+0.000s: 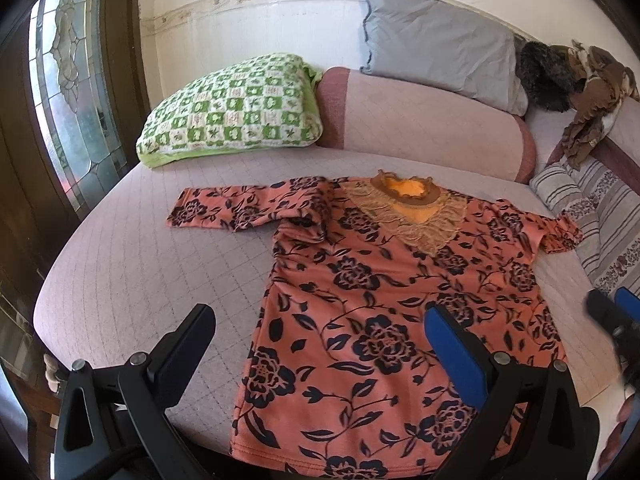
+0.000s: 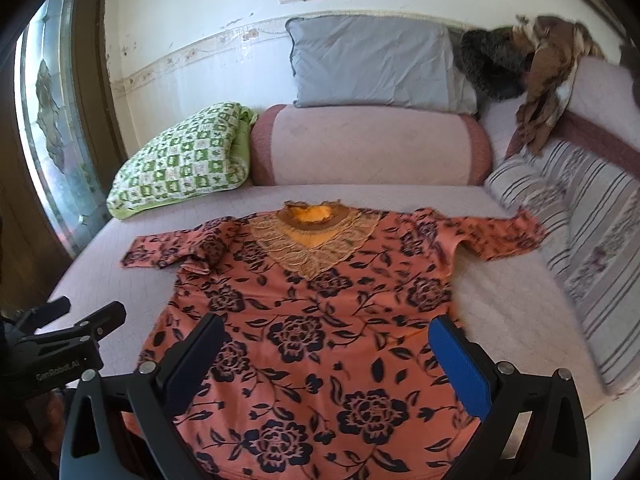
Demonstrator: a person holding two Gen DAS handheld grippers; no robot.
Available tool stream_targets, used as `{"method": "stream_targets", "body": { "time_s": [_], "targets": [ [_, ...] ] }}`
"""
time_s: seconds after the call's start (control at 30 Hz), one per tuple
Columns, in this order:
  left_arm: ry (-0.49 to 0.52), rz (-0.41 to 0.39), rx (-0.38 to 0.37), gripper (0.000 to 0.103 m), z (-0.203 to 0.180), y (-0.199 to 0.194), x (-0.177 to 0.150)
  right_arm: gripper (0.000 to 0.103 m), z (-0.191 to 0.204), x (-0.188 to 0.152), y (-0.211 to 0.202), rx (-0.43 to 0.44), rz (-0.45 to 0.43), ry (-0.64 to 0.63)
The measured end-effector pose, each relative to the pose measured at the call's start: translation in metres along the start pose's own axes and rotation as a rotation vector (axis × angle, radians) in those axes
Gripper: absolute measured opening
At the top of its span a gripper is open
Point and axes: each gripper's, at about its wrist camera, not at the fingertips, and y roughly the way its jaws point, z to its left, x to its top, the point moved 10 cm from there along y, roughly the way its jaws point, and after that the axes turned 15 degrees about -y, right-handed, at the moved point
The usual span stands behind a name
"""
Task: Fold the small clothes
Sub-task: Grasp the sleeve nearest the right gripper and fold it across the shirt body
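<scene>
An orange top with dark flowers (image 1: 384,304) lies flat and face up on the pink quilted bed (image 1: 132,264), both sleeves spread, collar at the far side. It also shows in the right wrist view (image 2: 320,320). My left gripper (image 1: 320,328) is open and empty, above the hem's left part. My right gripper (image 2: 324,340) is open and empty, above the hem's middle. The right gripper shows at the right edge of the left wrist view (image 1: 616,312). The left gripper shows at the left edge of the right wrist view (image 2: 84,316).
A green checked pillow (image 1: 236,108), a pink bolster (image 1: 424,120) and a grey pillow (image 1: 436,40) line the far side. A striped cushion (image 2: 580,240) and brown clothes (image 2: 548,80) lie at the right. A glass door (image 1: 68,92) stands at the left.
</scene>
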Motion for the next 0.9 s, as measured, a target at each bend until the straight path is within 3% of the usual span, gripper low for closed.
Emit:
{"method": "stream_targets", "body": {
  "time_s": [0.2, 0.4, 0.53, 0.6, 0.8, 0.9],
  "targets": [
    [-0.012, 0.077, 0.053, 0.103, 0.019, 0.042, -0.014, 0.103, -0.104, -0.019, 0.027, 0.019, -0.004, 0.223],
    [0.03, 0.154, 0.063, 0.103, 0.005, 0.087, -0.035, 0.102, -0.28, -0.046, 0.092, -0.039, 0.027, 0.58],
    [0.054, 0.171, 0.055, 0.103, -0.008, 0.111, -0.039, 0.083, -0.38, -0.054, 0.152, -0.093, 0.075, 0.725],
    [0.06, 0.17, 0.05, 0.103, -0.015, 0.125, -0.038, 0.077, -0.413, -0.053, 0.182, -0.124, 0.112, 0.741],
    [0.055, 0.191, 0.045, 0.103, -0.023, 0.159, -0.038, 0.076, -0.468, -0.058, 0.249, -0.22, 0.184, 0.742],
    [0.056, 0.205, 0.049, 0.103, -0.022, 0.17, -0.041, 0.065, -0.486, -0.068, 0.271, -0.306, 0.235, 0.745]
  ]
}}
